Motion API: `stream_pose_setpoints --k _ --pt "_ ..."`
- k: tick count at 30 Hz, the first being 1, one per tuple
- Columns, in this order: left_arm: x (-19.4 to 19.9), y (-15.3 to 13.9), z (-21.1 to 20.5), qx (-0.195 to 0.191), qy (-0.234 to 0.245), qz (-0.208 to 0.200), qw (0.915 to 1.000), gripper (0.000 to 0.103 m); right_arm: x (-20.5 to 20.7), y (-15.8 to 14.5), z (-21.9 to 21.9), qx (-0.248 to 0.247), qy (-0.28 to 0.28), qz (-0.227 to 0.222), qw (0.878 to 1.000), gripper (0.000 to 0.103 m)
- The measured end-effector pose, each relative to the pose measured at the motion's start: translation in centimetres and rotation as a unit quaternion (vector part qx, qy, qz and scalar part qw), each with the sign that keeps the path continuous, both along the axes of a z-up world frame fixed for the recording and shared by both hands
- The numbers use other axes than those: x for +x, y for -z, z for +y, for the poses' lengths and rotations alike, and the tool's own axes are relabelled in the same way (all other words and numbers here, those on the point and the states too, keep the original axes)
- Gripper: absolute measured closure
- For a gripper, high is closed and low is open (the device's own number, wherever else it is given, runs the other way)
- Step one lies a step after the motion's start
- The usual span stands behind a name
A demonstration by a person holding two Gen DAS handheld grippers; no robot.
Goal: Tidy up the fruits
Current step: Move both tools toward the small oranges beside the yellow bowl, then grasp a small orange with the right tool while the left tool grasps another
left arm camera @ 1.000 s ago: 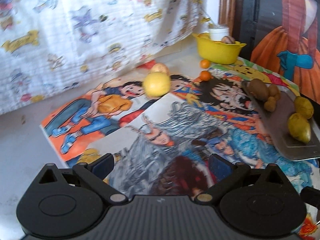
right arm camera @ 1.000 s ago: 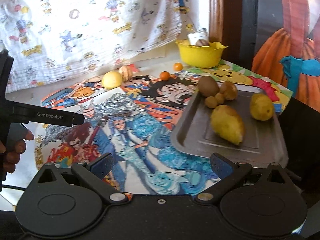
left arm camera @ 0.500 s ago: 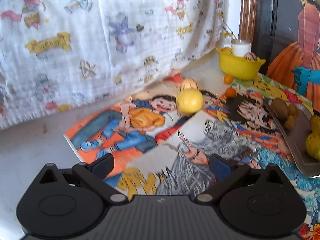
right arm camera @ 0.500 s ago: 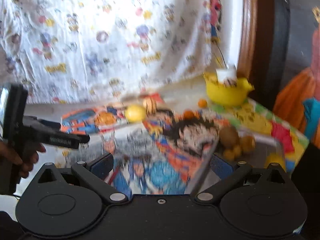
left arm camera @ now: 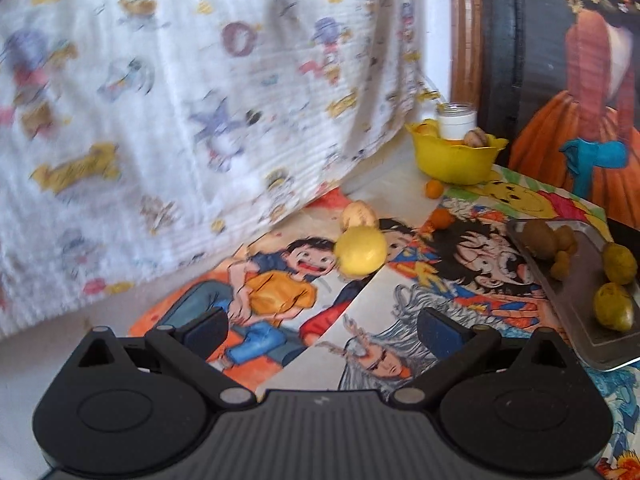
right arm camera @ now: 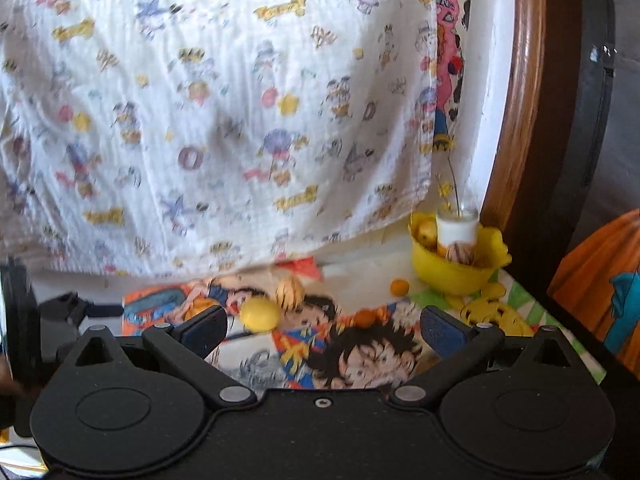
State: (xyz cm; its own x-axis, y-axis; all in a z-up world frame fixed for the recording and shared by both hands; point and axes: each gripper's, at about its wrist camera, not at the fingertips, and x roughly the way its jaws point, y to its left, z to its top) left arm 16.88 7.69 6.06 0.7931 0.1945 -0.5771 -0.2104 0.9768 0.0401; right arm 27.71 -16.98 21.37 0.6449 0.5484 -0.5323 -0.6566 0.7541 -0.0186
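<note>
A yellow round fruit (left arm camera: 361, 249) lies on the cartoon-print mat, with a pale striped fruit (left arm camera: 359, 213) just behind it. Two small oranges (left arm camera: 433, 189) (left arm camera: 443, 218) sit further back near a yellow bowl (left arm camera: 456, 160). At the right, a grey tray (left arm camera: 576, 300) holds brown and yellow fruits. My left gripper (left arm camera: 324, 326) is open and empty, short of the yellow fruit. My right gripper (right arm camera: 324, 326) is open and empty too, raised above the mat; the yellow fruit (right arm camera: 260, 314) and yellow bowl (right arm camera: 456, 268) lie beyond it.
A white cartoon-print cloth (left arm camera: 180, 100) hangs behind the mat. The bowl holds a white jar (left arm camera: 456, 120) and some fruit. A dark panel with an orange dress picture (left arm camera: 580, 112) stands at the right. The left gripper (right arm camera: 72, 312) shows at the right view's left edge.
Both grippers have tilted up and pulled back. In the right view the tray has dropped out of sight. In the left view the yellow fruit sits nearer the middle.
</note>
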Motion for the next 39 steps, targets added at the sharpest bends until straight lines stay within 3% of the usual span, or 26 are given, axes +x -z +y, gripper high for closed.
stream_pose_setpoints --k 7,10,13,17,21,25,31,35,39 --pt "1.4 -3.2 0.0 0.023 0.037 -0.016 0.9989 0.000 5.9 -4.7 1.8 0.048 0.013 0.066 0.997 0.001" --pt "2.1 -4.4 -0.1 0.037 0.047 -0.026 0.9978 0.000 8.2 -5.1 2.4 0.069 0.009 0.098 0.993 0.001" --pt "2.9 -4.9 -0.2 0.043 0.052 -0.035 0.9971 0.000 9.8 -4.3 3.0 0.080 0.004 0.101 0.992 0.001" --pt "4.7 -4.3 0.0 0.029 0.060 -0.032 0.9972 0.000 11.8 -1.0 2.8 0.095 0.000 0.095 0.991 0.001" --pt "6.9 -3.4 0.5 0.029 0.077 -0.032 0.9961 0.000 14.4 3.2 1.7 0.073 0.011 0.080 0.994 0.001" --pt "9.5 -2.4 -0.3 0.022 0.097 -0.040 0.9943 0.000 18.5 7.5 0.5 0.066 0.032 0.113 0.991 0.003" --pt "15.1 -0.3 -3.4 -0.014 0.119 -0.045 0.9917 0.000 25.0 13.8 1.2 0.085 0.072 0.197 0.974 0.016" --pt "19.6 2.0 -5.4 -0.015 0.123 -0.027 0.9920 0.001 27.8 16.8 2.3 0.089 0.083 0.214 0.969 0.027" --pt "22.7 4.4 -7.0 -0.007 0.131 -0.004 0.9913 0.007 30.2 19.0 3.2 0.090 0.085 0.212 0.969 0.039"
